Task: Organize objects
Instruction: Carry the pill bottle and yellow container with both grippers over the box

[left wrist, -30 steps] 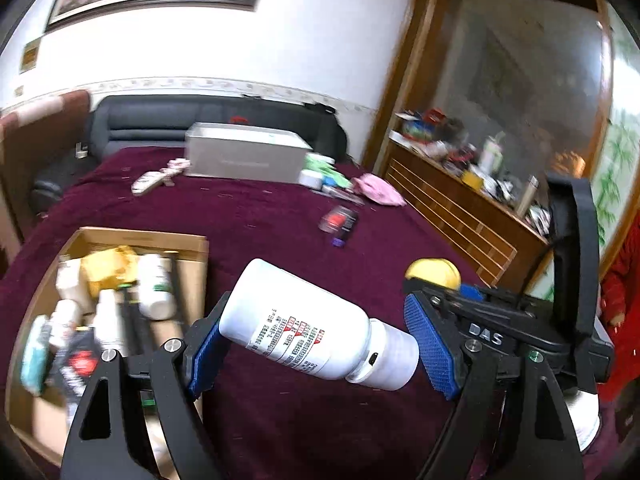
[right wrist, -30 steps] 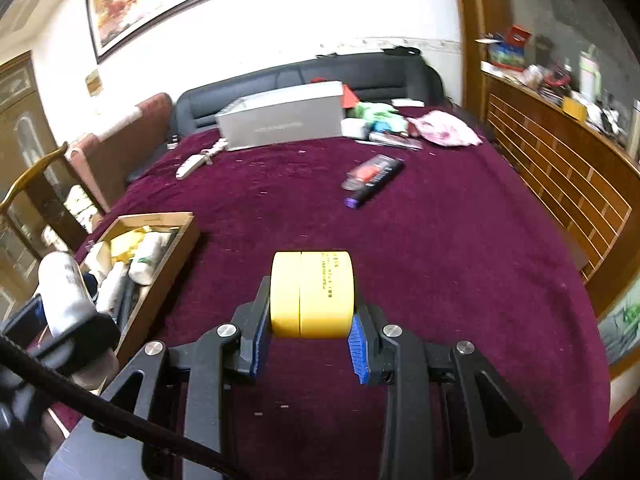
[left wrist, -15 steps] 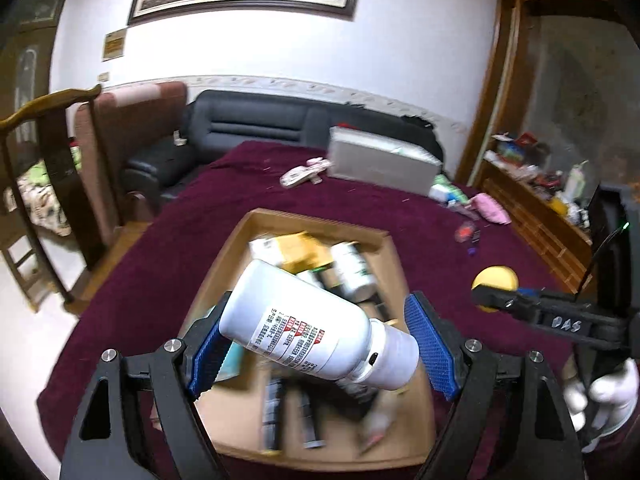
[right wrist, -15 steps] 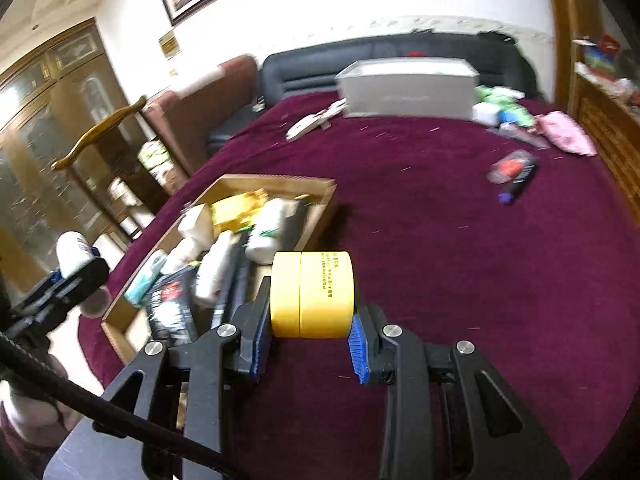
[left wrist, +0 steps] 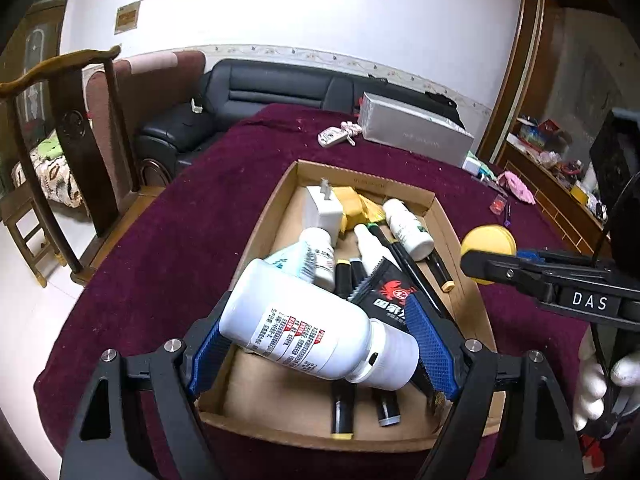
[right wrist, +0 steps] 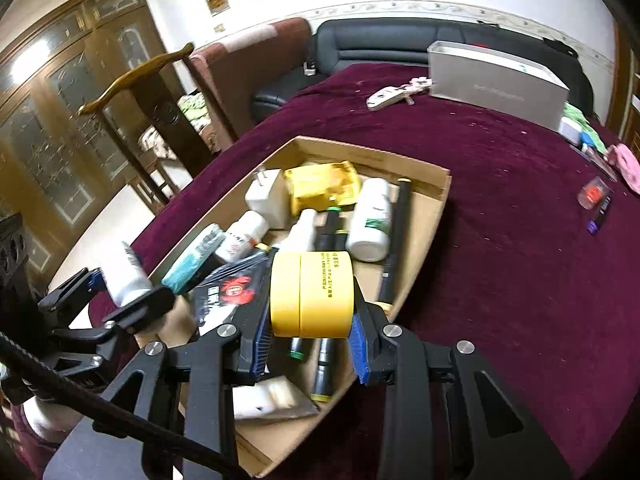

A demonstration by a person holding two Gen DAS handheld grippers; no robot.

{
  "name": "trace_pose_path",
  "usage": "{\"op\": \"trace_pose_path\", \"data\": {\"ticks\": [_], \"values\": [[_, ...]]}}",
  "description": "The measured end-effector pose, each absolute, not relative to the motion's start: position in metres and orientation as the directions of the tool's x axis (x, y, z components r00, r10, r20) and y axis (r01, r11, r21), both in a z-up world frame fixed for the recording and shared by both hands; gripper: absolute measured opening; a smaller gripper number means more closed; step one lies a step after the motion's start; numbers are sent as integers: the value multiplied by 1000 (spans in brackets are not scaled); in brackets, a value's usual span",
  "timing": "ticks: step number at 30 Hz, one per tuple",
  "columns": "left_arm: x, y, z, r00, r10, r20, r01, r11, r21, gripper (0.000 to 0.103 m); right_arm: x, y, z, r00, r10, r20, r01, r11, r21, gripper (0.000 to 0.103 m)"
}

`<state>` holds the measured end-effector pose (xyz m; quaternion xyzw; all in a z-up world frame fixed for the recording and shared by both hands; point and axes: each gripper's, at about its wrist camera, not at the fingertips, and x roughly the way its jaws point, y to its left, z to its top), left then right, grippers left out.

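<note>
Over the near left part of the cardboard tray [left wrist: 442, 216], the left gripper [left wrist: 316, 342] has its jaws spread wide and pressed on both ends of a big white bottle [left wrist: 304, 320], which lies crosswise and tilted between the blue pads, cap end to the right, hanging above the tray's near end. The tray itself sits toward the left edge of a counter covered in a dark red cloth [left wrist: 192, 208], and it is already crowded: a white charger plug [left wrist: 324, 204] and a yellow packet [right wrist: 322, 186] at the far end, small white bottles [left wrist: 408, 228], black marker pens [left wrist: 404, 258] and a black sachet with a red crab on it [left wrist: 390, 296] in the middle. To the right of that, the right gripper [right wrist: 310, 334] holds a roll of yellow tape [right wrist: 312, 294] upright on its edge, jaws drawn in fairly narrow against its flat sides, and it hangs over the near right part of the tray. A white-gloved hand [left wrist: 600, 380] grips that tool's handle. Farther along the counter toward the far edge rest a white key fob [left wrist: 332, 136] and a long grey box [left wrist: 412, 136], and out on the right side lies a small red and black item [right wrist: 596, 192], well apart from the tray.
</note>
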<state>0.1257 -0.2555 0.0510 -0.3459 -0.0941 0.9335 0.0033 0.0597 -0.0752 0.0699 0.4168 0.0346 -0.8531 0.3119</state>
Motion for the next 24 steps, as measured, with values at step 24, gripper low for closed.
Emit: {"op": "trace_pose_path", "data": {"ticks": [24], "values": [[120, -261, 44, -708, -7, -706, 62, -997, -52, 79, 22, -71, 62, -419, -508, -752, 513, -816, 266, 31]]}}
